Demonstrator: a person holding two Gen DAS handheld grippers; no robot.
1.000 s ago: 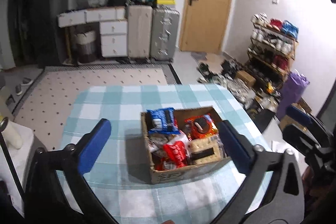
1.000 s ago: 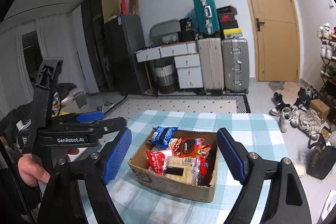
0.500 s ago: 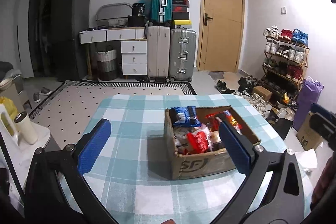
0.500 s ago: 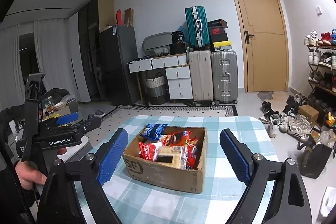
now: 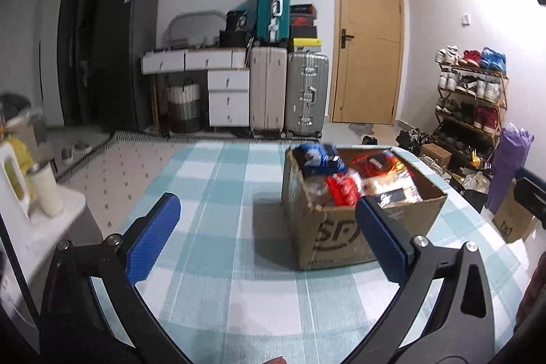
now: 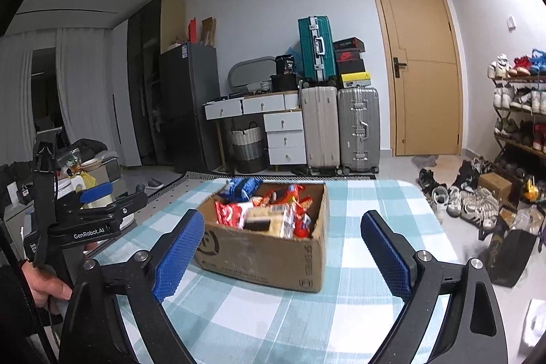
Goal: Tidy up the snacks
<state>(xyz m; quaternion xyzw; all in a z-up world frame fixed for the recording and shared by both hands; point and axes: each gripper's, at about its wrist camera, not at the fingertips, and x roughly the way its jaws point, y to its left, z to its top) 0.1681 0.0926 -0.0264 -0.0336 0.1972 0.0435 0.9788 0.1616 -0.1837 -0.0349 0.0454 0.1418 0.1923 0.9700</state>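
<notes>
On the checked surface (image 5: 218, 193): open cardboard box (image 6: 269, 248), standing upright toward the right side as seen from the left wrist, heaped with snack packets.
Box contents: blue packet (image 5: 315, 157) at the far left corner, poking above the rim; red packets (image 6: 228, 214) in the middle; pale packet with a dark label (image 6: 266, 220) toward the near side; finer detail blurred.
Left gripper (image 5: 269, 234): jaws spread wide, nothing between the blue pads; right pad overlaps the box's near corner in view, contact impossible to tell.
Right gripper (image 6: 283, 248): jaws opening, already wide, box seen between the pads but not pressed by either.
Left hand (image 6: 47, 282): wrapped around the black handle of the left gripper, at the left edge of the right wrist view.
Beyond the surface: patterned rug (image 5: 136, 159), white drawers (image 6: 285, 139), upright suitcases (image 6: 358, 128), wooden door (image 6: 423, 63).
Right side of room: shoe rack (image 5: 474, 98) full of shoes, loose shoes (image 6: 460, 200) on the floor.
</notes>
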